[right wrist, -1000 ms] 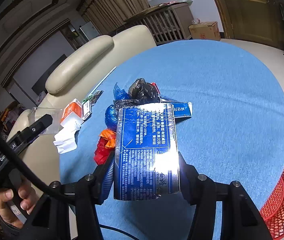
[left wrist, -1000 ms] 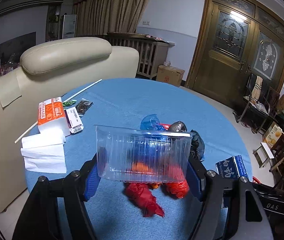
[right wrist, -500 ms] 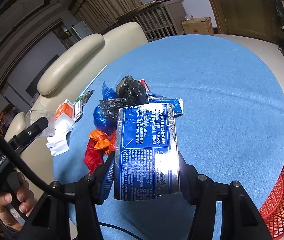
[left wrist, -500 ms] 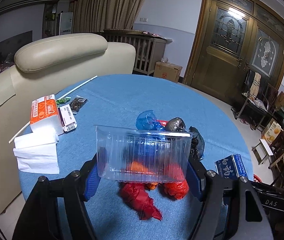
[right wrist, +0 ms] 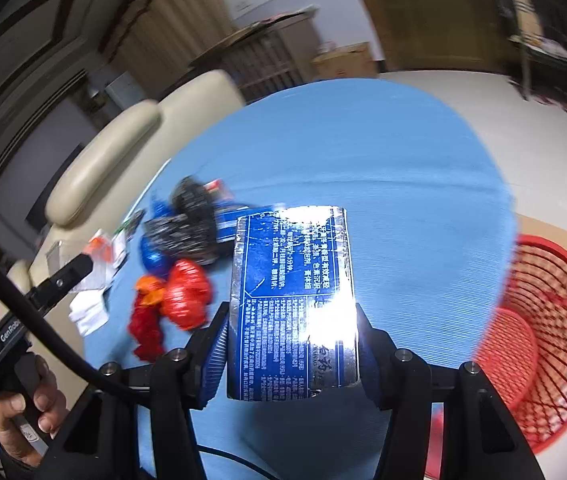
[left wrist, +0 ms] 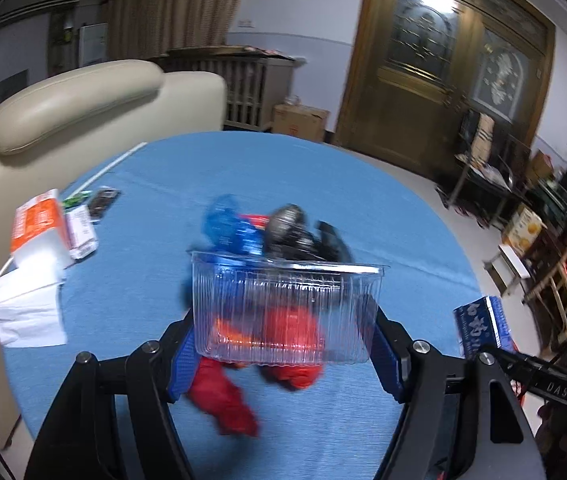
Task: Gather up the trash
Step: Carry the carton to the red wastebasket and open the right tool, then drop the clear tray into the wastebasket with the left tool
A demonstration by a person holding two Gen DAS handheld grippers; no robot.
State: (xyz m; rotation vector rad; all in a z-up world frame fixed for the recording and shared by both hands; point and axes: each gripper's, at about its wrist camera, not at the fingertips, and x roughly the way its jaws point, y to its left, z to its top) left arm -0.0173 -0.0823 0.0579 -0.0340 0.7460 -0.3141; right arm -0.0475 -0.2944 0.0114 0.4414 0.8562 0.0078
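My left gripper (left wrist: pixel 283 356) is shut on a clear plastic container (left wrist: pixel 285 312) and holds it above the blue round table (left wrist: pixel 363 208). My right gripper (right wrist: pixel 291 356) is shut on a shiny blue carton (right wrist: pixel 293 300), which also shows in the left wrist view (left wrist: pixel 481 330). A pile of trash lies mid-table: red bags (right wrist: pixel 183 296), blue bag (left wrist: pixel 223 224), black bags (right wrist: pixel 191 216). A red mesh trash basket (right wrist: pixel 551 344) stands on the floor at the right of the table.
An orange-white tissue pack (left wrist: pixel 37 228) and white tissues (left wrist: pixel 27 308) lie at the table's left edge, beside small wrappers (left wrist: pixel 101 200) and a white stick (left wrist: pixel 111 164). A cream sofa (left wrist: pixel 75 100) stands behind. Wooden doors (left wrist: pixel 443 80) are at the far right.
Both grippers have moved right with their loads. The right wrist view has swung toward the red basket, which now shows much more fully. The trash pile has shifted left in both views.
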